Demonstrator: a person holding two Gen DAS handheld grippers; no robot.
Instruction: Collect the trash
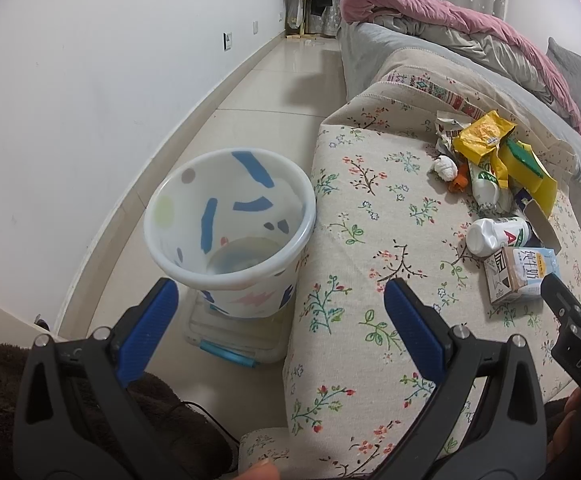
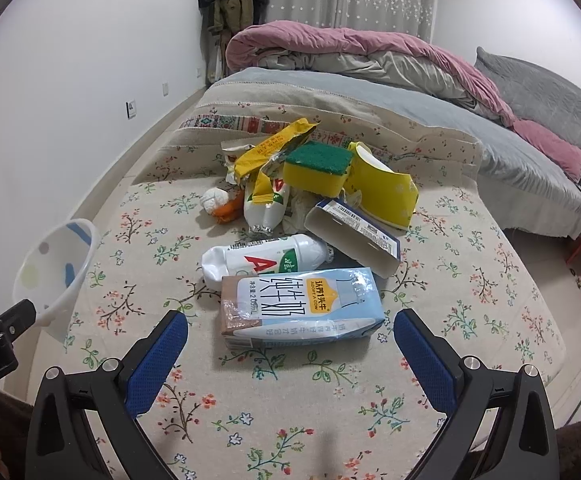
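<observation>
Nearest in the right wrist view, the right gripper (image 2: 290, 344) hangs over the floral-cloth bench (image 2: 290, 408) with its blue-padded jaws wide apart and nothing between them. Just ahead of it lies a milk carton (image 2: 300, 306) on its side, pale blue and white with a brown end, a yellow label and large Chinese characters; its top looks dented. Touching the carton's far edge is a white plastic bottle (image 2: 264, 260) lying flat, with a red letter and a green patch on its label and a crumpled base. Right of the bottle sits an open cardboard box (image 2: 352, 238), navy outside and plain inside, tipped on one side. Behind these the litter piles up: a second squashed white bottle (image 2: 264, 208), a yellow sponge (image 2: 316, 168) with a green scouring face on top, a bent yellow paper cup (image 2: 382, 190), a torn yellow wrapper (image 2: 270, 148), and to the left a white crumpled wad (image 2: 214, 200) beside an orange scrap (image 2: 228, 210). In the left wrist view, the left gripper (image 1: 280, 308) is also spread open and empty, held over the bench's left edge. Just off that edge a white wastebasket (image 1: 230, 216) with blue, pink and grey shapes stands on the tiled floor (image 1: 250, 92), empty. Beyond the bench lies a bed (image 2: 410, 104) with a rumpled pink quilt (image 2: 350, 44).
</observation>
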